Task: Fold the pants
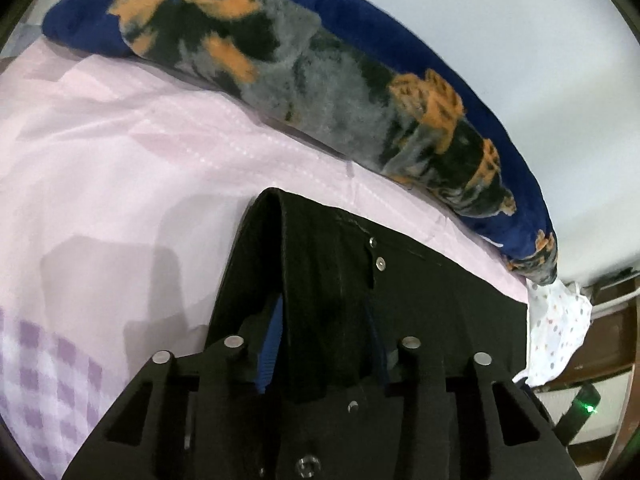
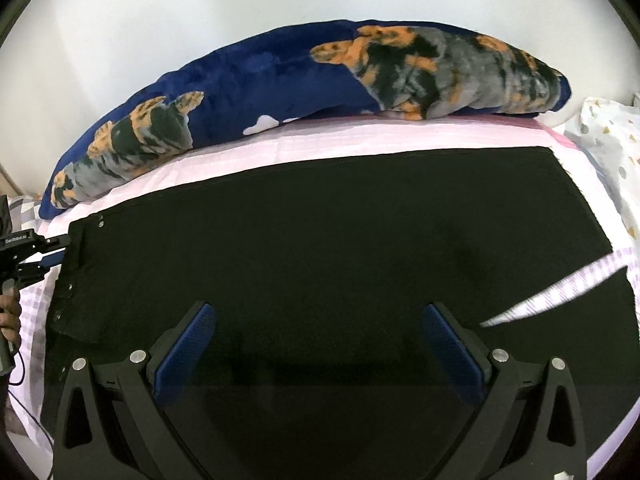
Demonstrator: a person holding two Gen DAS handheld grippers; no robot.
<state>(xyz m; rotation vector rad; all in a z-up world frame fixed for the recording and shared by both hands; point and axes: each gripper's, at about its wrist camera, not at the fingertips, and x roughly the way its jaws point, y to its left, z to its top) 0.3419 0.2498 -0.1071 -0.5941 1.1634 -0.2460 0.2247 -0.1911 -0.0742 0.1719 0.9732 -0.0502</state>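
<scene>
Right wrist view: pink bed sheet (image 2: pixel 360 136) spread wide, blue fleece blanket (image 2: pixel 280 76) with orange and grey animal print bunched along the far wall side, spotted white cloth (image 2: pixel 612 132) at far right. Black pants (image 2: pixel 340 240) laid flat across the sheet, filling most of the near field; outline a broad neat rectangle with straight far edge, so apparently doubled leg on leg already, though layers not separable in the dark cloth. Waistband end at left with small metal studs (image 2: pixel 100 222); opposite end at right, near a pale checked strip (image 2: pixel 560 288) crossing the cloth. Right gripper (image 2: pixel 320 340) poised over the near middle of the pants, jaws spread wide, nothing between the blue pads (image 2: pixel 188 352). Left gripper (image 2: pixel 60 252) at the waistband corner, a hand (image 2: pixel 10 320) on its handle. Left wrist view: left gripper (image 1: pixel 324 344) closed down on a raised fold of waistband cloth, black fabric (image 1: pixel 320 280) filling the gap and draping over the fingers, snap button (image 1: pixel 380 264) visible beyond. Judgement: lengthwise fold likely done; crosswise fold just started, waist end pinched and lifted but not yet carried over. Remaining: bring waist toward the other end, lay down, smooth, possibly one further fold.
</scene>
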